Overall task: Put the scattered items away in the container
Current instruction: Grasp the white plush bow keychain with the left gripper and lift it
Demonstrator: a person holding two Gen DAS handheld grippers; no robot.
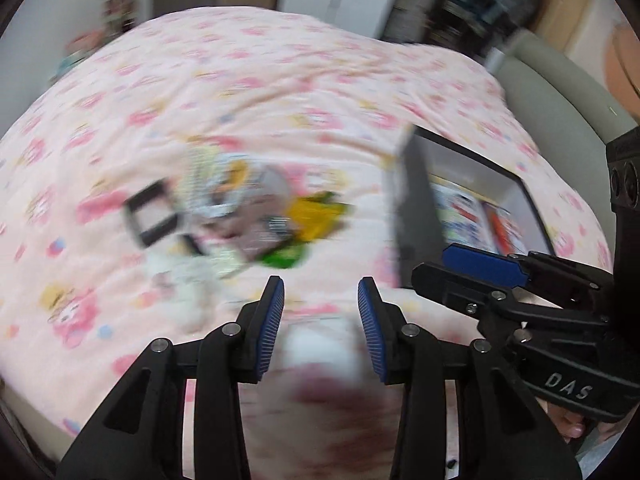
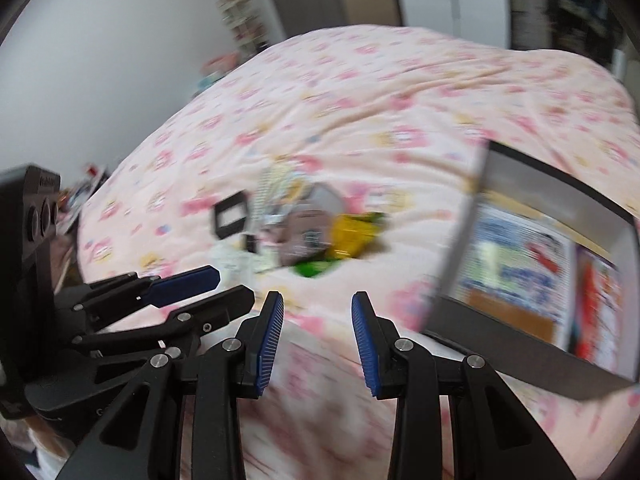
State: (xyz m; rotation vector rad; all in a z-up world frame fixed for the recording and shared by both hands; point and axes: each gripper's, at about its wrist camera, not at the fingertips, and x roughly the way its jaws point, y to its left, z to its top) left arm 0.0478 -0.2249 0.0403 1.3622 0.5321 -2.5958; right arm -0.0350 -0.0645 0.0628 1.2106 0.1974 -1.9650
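While both views are smeared by motion blur, my left tongs read clearly enough: the blue pads stand apart with nothing between them, so released. My right tongs are the same, pads spread and empty. Each pair shows in the other's view: the right tongs at the right edge of the left view, the left tongs at the left edge of the right view, side by side and close together. In those side-on views I cannot judge the gap.

Both pairs hang above a pink quilt printed with cartoon figures. Just under the left tongs a white and dark red patch of print shows; too blurred to tell more.

Ahead of both tongs, near mid-bed, lies the pile of scattered items, touching and overlapping: a black frame at its left end, a yellow packet at its right end, a green packet just below that, pale striped and grey-brown packets between. Labels unreadable.

To the right of the pile, apart from it, sits the box: dark outside, pale inside, open on top. Printed packets with blue, red and orange already lie inside. The box is nearer my right tongs.

Beyond the bed: wall, shelves, all blurred.
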